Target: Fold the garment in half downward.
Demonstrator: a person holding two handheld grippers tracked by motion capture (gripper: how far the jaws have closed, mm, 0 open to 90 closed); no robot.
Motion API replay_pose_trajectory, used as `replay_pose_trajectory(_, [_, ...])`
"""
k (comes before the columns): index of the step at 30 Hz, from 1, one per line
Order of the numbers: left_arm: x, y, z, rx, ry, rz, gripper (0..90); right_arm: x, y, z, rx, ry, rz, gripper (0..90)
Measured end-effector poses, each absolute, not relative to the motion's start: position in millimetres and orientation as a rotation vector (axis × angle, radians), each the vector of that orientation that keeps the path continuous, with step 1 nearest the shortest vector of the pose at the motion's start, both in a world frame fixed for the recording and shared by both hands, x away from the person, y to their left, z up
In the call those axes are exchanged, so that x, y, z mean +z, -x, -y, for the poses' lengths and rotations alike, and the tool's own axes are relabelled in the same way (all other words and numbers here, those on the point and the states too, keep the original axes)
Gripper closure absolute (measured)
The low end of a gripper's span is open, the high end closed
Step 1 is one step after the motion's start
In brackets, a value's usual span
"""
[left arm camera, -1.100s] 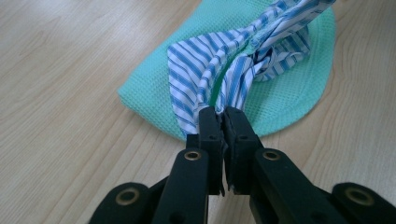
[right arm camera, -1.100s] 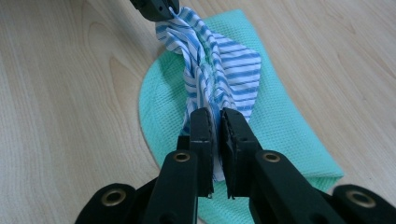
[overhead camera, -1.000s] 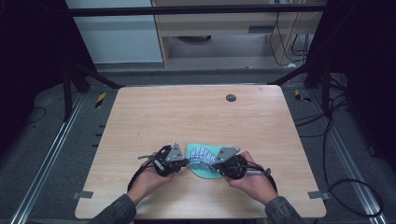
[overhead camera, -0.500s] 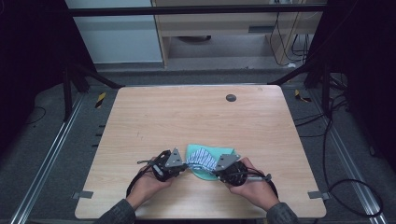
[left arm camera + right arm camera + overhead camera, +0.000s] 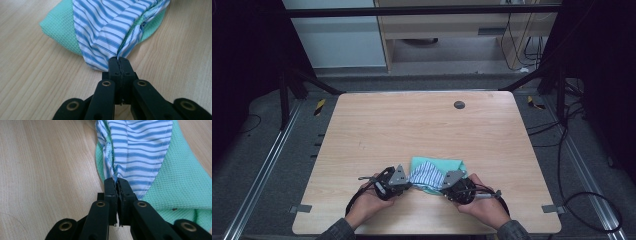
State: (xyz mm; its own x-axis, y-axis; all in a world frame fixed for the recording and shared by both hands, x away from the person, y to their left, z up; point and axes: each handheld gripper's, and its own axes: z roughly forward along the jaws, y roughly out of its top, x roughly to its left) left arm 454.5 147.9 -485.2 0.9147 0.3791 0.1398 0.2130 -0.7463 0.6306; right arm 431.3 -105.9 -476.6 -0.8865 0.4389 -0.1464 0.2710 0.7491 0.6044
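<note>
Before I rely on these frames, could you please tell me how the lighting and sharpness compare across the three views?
High view: the table is evenly lit but its surroundings fall into darkness, and the striped cloth looks small and soft. Left gripper view: bright, weave crisp on the green cloth, the left claw shut on stripes and slightly soft. Right gripper view: similar soft light, no glare, the right claw dark and low in detail.

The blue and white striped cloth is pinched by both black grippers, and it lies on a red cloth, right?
Not red. The blue and white striped cloth, pinched by the left gripper and right gripper, lies on a mint-green waffle-textured cloth, as both gripper views show.
</note>
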Motion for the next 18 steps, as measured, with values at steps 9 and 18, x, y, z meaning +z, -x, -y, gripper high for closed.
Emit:
replay_pose_trajectory(9, [-486.9,-452.4,-150.4,0.324,-2.419,-0.442,90.0,-479.1,-431.7,106.3,0.864,-0.564,-2.673,86.8])
replay_pose_trajectory(18, [-486.7,-448.6,-154.8,0.291,-2.388,-0.475,89.9,-476.7,-429.2,108.6,0.890,-0.584,-2.657,83.0])
